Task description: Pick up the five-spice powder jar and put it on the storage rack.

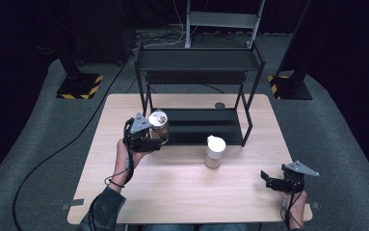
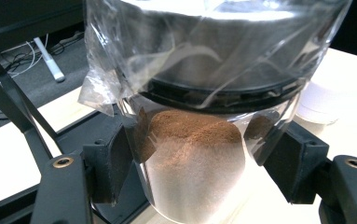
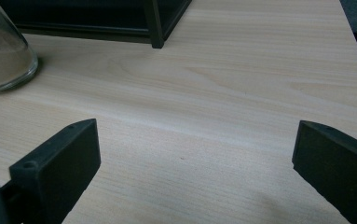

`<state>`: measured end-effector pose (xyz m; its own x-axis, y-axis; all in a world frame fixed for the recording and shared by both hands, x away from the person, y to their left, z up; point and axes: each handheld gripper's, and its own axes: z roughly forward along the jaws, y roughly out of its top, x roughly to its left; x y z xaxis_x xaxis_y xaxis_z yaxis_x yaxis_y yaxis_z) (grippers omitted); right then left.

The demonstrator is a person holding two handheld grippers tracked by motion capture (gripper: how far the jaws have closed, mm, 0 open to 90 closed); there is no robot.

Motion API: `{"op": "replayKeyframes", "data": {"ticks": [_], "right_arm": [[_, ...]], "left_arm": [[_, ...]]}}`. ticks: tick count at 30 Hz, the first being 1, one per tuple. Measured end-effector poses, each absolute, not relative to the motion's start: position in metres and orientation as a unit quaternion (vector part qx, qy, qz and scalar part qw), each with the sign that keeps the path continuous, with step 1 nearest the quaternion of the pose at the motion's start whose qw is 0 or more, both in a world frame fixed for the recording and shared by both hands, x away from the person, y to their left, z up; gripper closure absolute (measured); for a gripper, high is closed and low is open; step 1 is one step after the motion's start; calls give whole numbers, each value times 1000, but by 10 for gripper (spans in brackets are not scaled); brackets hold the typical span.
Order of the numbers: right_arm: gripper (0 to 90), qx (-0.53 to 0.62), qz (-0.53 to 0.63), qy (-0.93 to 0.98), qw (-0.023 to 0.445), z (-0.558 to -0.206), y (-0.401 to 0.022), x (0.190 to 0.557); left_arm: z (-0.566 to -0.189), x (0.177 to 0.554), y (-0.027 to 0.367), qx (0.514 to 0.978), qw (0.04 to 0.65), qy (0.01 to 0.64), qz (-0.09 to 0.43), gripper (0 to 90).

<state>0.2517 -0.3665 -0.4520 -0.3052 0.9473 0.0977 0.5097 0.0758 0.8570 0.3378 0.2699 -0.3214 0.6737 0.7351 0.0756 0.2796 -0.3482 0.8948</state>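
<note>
Left tongs [image 1: 159,139] grip a jar [image 1: 158,122] by the rack [image 1: 199,126], seemingly unshelved; right tongs [image 1: 270,179] gape wide, lower right.

No readable text, labels, brands or numbers on anything in view.

Table [image 1: 182,192]: pale matt wood grain. Rack [image 1: 199,60]: matt black metal. Jar [image 2: 195,172]: clear glossy glass, brown powder, crinkly clear plastic film over black lid.

The plastic-wrapped jar [image 2: 195,140] is cropped top and bottom; its lid is blurred.
</note>
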Motion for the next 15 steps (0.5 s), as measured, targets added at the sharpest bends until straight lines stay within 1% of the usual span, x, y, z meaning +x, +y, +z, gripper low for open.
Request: {"op": "replayKeyframes", "data": {"ticks": [15], "right_arm": [[0, 531, 429, 684, 257, -453, -367, 251]], "left_arm": [[-309, 357, 266, 788, 469, 319, 240, 302]]}}
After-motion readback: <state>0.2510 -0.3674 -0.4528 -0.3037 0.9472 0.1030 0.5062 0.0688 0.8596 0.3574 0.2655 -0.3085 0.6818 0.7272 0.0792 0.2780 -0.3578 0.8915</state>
